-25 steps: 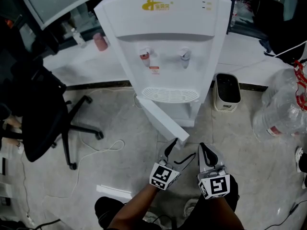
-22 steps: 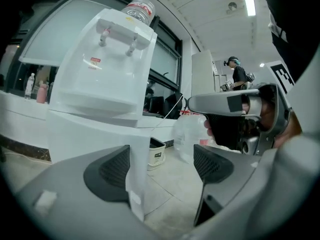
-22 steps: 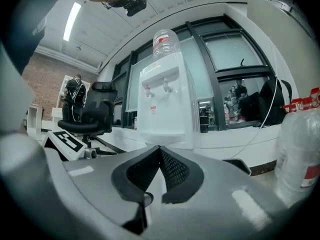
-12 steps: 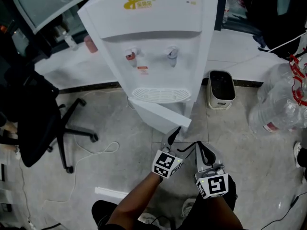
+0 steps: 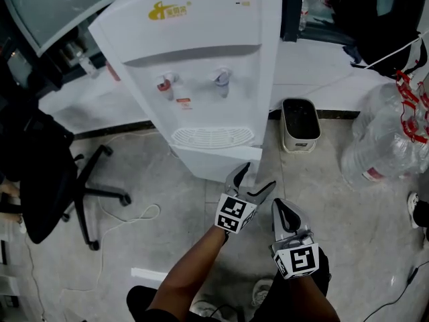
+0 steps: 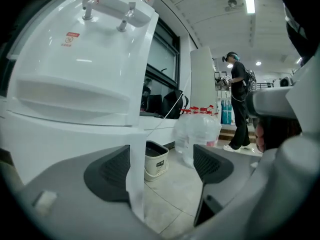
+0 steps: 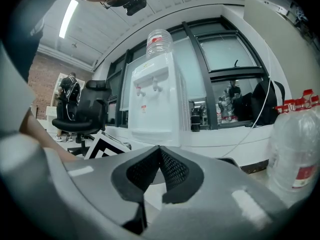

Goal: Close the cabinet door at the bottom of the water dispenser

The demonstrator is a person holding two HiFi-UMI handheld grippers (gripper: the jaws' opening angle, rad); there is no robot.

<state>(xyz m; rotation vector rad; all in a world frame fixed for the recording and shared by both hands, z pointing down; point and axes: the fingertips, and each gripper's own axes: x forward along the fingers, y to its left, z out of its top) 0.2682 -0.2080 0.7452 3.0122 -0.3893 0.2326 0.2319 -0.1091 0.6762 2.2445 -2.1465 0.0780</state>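
The white water dispenser point(image 5: 201, 79) stands upright on the tiled floor. Its bottom cabinet door point(image 5: 213, 168) lies almost flush with the body. My left gripper point(image 5: 256, 177) is open at the door's right edge, one finger against the door's front. In the left gripper view the door's white edge point(image 6: 136, 184) stands between the spread pads of the left gripper point(image 6: 160, 169), and nothing is clamped. My right gripper point(image 5: 281, 210) hangs back to the right, shut and empty. The right gripper view has the right gripper's point(image 7: 159, 160) pads pressed together, with the dispenser point(image 7: 155, 104) ahead.
A black office chair point(image 5: 40, 173) stands at the left, with a white cable point(image 5: 127, 217) on the floor beside it. A small white bin point(image 5: 300, 125) sits just right of the dispenser. Large clear water bottles point(image 5: 385, 139) lie at the far right. A person point(image 6: 240, 104) stands far off.
The cabinet door has swung from wide open to almost flush with the dispenser. My left gripper moved forward with its edge. The right gripper has hardly moved.
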